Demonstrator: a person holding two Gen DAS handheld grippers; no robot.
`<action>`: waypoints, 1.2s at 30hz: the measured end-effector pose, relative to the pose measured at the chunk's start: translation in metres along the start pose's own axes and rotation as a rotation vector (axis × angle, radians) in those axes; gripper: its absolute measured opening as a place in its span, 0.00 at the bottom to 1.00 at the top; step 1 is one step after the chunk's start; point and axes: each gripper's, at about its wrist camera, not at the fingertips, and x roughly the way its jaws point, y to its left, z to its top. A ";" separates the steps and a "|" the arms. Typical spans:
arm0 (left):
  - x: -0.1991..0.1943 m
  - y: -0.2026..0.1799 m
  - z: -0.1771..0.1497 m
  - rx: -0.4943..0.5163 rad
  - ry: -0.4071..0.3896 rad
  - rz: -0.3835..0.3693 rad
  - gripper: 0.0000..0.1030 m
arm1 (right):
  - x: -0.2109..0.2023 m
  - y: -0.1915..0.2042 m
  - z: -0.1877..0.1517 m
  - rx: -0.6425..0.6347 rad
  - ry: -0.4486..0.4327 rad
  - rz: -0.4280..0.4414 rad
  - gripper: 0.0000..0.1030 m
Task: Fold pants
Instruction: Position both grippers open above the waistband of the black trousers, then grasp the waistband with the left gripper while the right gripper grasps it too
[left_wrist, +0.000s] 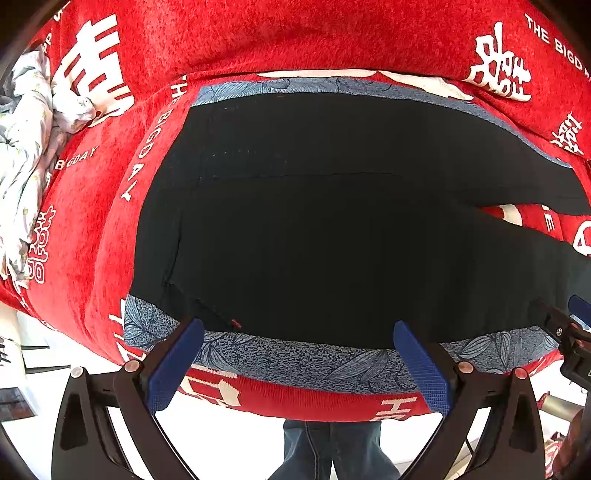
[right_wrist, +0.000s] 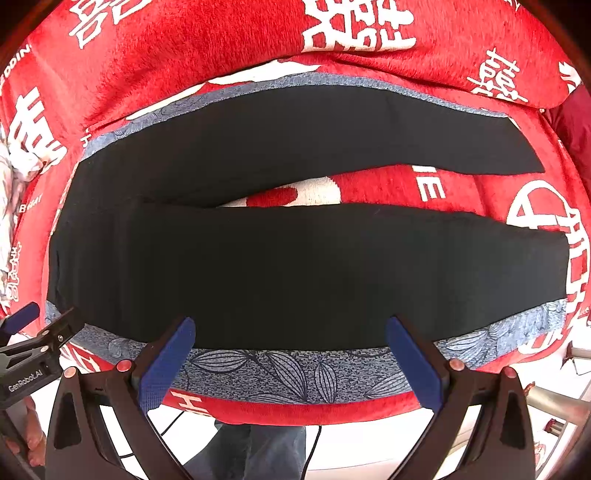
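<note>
Black pants (left_wrist: 314, 229) lie flat on a blue-grey leaf-print mat (left_wrist: 295, 362) over a red blanket. The left wrist view shows the waist end, the right wrist view the two legs (right_wrist: 295, 266), spread apart with red blanket between them. My left gripper (left_wrist: 299, 328) is open and empty, fingers apart just above the near hem edge. My right gripper (right_wrist: 290, 325) is open and empty over the near leg's edge. The right gripper's tip (left_wrist: 565, 325) shows at the left view's right edge; the left one (right_wrist: 33, 332) shows at the right view's left edge.
The red blanket with white characters (left_wrist: 258, 33) covers the raised surface and a cushion behind. A crumpled white floral cloth (left_wrist: 26, 147) lies at the far left. The person's jeans (left_wrist: 332, 450) and white floor show below the near edge.
</note>
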 end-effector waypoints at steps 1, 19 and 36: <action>0.001 0.001 0.000 0.000 0.001 0.001 1.00 | 0.001 0.000 0.000 0.000 0.001 0.001 1.00; 0.002 0.002 -0.001 -0.006 0.007 -0.002 1.00 | 0.004 -0.004 0.002 0.014 0.004 0.020 1.00; 0.001 0.054 -0.019 -0.108 -0.031 -0.330 1.00 | 0.009 -0.030 -0.006 0.147 0.031 0.410 1.00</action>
